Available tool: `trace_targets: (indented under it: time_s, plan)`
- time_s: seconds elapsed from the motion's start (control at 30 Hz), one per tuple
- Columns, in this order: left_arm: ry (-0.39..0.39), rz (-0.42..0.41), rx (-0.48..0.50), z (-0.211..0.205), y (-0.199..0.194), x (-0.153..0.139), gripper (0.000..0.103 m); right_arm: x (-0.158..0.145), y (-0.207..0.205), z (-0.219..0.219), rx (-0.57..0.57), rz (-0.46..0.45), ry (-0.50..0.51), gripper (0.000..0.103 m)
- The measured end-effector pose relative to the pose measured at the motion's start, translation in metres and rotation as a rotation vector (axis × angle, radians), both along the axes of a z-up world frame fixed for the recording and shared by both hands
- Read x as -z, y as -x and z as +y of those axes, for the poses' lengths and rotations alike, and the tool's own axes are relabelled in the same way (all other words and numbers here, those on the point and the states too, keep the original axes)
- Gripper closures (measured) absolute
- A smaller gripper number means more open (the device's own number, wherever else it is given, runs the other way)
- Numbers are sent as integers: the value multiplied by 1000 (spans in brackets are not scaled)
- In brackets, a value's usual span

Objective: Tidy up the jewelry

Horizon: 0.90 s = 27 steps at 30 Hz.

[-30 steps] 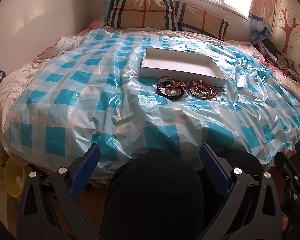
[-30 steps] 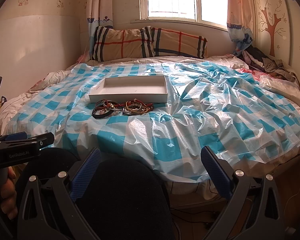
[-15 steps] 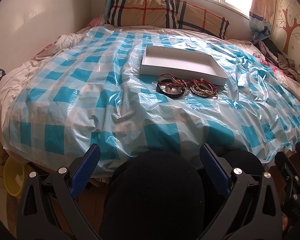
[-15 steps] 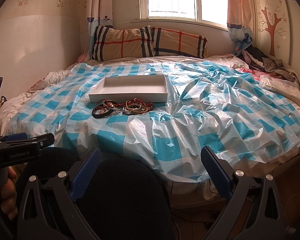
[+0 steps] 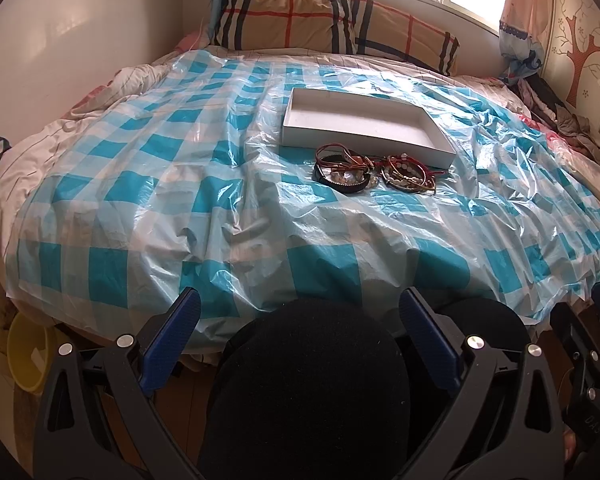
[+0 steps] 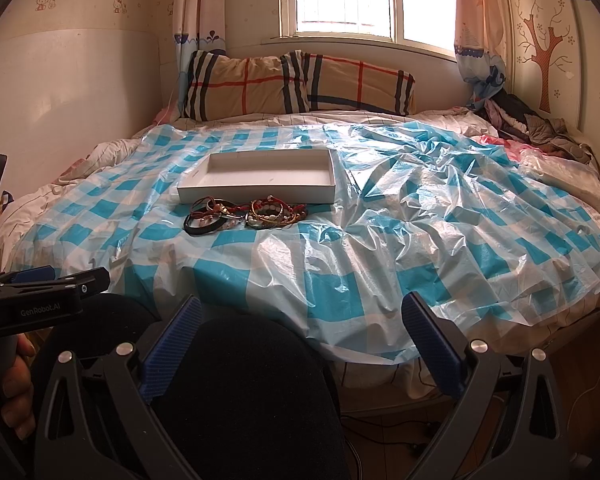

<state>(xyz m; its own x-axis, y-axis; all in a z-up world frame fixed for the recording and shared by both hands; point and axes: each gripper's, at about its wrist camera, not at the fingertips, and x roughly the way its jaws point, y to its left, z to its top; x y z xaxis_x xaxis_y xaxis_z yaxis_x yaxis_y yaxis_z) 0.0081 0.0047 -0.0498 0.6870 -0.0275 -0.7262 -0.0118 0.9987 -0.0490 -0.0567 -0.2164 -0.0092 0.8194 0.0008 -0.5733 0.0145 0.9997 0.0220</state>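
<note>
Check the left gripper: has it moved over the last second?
Yes. In the left wrist view the white box and pile of bracelets sit lower than before, with less window showing, so the left gripper has pitched down or advanced slightly. Its jaws are open.

So there's a tangled little heap of bracelets [image 5: 374, 170] sitting on the blue-checked plastic sheet [image 5: 180, 184] on the bed: black bands, red cords, some beaded ones, all lying flat and overlapping. Right behind them, nearly touching, is a shallow white box [image 5: 300, 134], open, nothing inside it.
</note>
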Motion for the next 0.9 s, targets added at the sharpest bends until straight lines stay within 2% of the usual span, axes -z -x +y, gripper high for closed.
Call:
trace_targets:
  time_s: [0.9]
  plan:
    - [2,4,0,0,-1,-2,8,0,0,0,0,2,0,7]
